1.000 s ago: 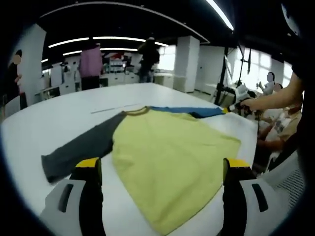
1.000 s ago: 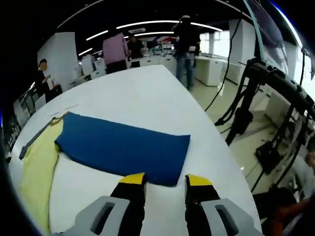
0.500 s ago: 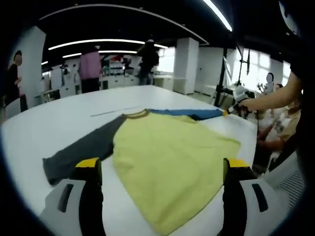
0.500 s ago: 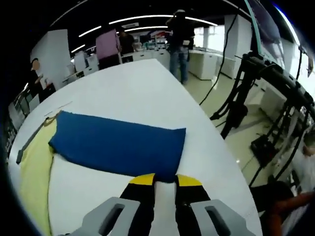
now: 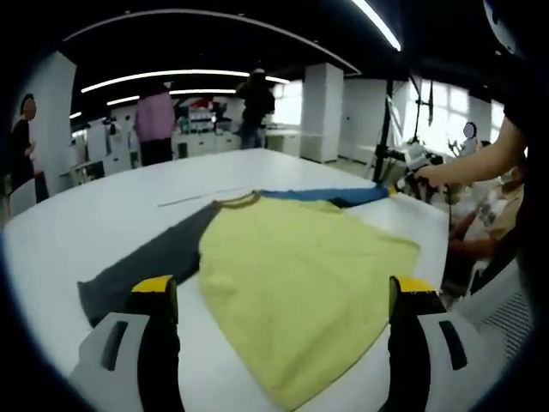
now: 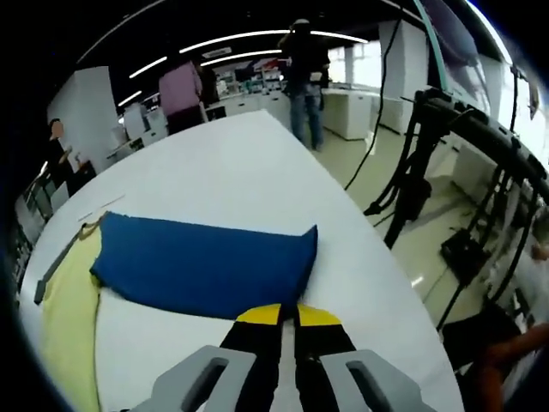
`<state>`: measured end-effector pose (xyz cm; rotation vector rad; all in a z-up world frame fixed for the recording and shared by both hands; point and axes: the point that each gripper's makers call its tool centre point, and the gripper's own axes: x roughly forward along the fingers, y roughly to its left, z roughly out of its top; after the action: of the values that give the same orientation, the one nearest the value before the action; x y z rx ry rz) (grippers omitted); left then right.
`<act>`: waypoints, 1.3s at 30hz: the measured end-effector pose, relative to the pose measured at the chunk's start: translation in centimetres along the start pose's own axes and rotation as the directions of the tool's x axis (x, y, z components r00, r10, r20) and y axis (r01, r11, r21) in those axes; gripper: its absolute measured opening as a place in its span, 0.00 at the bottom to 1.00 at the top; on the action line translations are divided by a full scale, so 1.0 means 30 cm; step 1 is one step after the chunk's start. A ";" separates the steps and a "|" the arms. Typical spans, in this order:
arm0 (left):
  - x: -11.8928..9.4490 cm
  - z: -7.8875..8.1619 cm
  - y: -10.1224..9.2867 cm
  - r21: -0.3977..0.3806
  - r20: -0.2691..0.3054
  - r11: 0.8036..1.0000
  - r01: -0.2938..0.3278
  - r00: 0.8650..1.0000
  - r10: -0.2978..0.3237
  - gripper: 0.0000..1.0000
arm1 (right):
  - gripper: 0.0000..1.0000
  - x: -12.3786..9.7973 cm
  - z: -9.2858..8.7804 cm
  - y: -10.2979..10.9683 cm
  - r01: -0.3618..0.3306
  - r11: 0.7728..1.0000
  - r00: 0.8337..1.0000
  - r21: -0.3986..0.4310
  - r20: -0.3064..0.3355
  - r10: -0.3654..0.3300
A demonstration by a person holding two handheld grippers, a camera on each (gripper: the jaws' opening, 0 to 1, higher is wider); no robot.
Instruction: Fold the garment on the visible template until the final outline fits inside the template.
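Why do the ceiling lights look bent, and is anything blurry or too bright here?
Left gripper view: fisheye bends the ceiling light strips into arcs; the yellow shirt body is evenly lit, slightly soft. Right gripper view: windows at the right edge blow out white; the blue sleeve stays clear.

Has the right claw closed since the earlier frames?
Yes. The right claw has shut at the blue sleeve's cuff edge; earlier a strip of white table showed between its jaws.
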<state>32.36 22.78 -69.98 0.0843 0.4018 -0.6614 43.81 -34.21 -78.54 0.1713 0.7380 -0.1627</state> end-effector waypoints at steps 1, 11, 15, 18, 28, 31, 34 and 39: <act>0.000 0.000 -0.001 -0.002 0.000 1.000 0.001 1.000 -0.001 0.99 | 0.00 0.000 0.004 0.002 -0.001 1.000 1.000 0.003 0.003 0.001; 0.003 -0.003 -0.004 -0.006 -0.006 1.000 0.006 1.000 -0.006 0.99 | 0.00 -0.005 0.075 0.031 -0.050 0.999 0.996 0.016 0.078 0.049; 0.003 0.000 -0.004 -0.005 -0.005 1.000 0.005 1.000 -0.005 0.99 | 0.00 -0.021 0.097 0.067 -0.074 0.997 0.992 0.001 0.105 0.073; 0.003 -0.001 -0.005 -0.004 -0.005 1.000 0.006 1.000 -0.006 0.99 | 0.00 -0.023 0.108 0.100 -0.100 0.995 0.988 -0.012 0.118 0.101; 0.004 -0.001 -0.009 -0.006 -0.004 1.000 0.010 1.000 -0.010 0.99 | 0.00 -0.048 0.144 0.225 -0.182 0.983 0.967 -0.017 0.176 0.182; 0.008 -0.002 -0.011 -0.007 -0.005 1.000 0.013 1.000 -0.013 0.99 | 0.00 -0.051 0.159 0.255 -0.203 0.979 0.960 -0.028 0.190 0.204; 0.013 0.000 -0.014 -0.006 -0.004 1.000 0.014 1.000 -0.014 0.99 | 0.00 -0.056 0.173 0.289 -0.224 0.974 0.953 -0.031 0.201 0.225; 0.019 -0.001 -0.023 -0.006 -0.004 1.000 0.023 1.000 -0.023 0.99 | 0.00 -0.079 0.176 0.374 -0.262 0.965 0.943 -0.033 0.203 0.263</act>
<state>32.33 21.91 -70.18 0.0759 0.4092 -0.6831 47.85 -24.21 -72.01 0.2422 0.5033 0.0758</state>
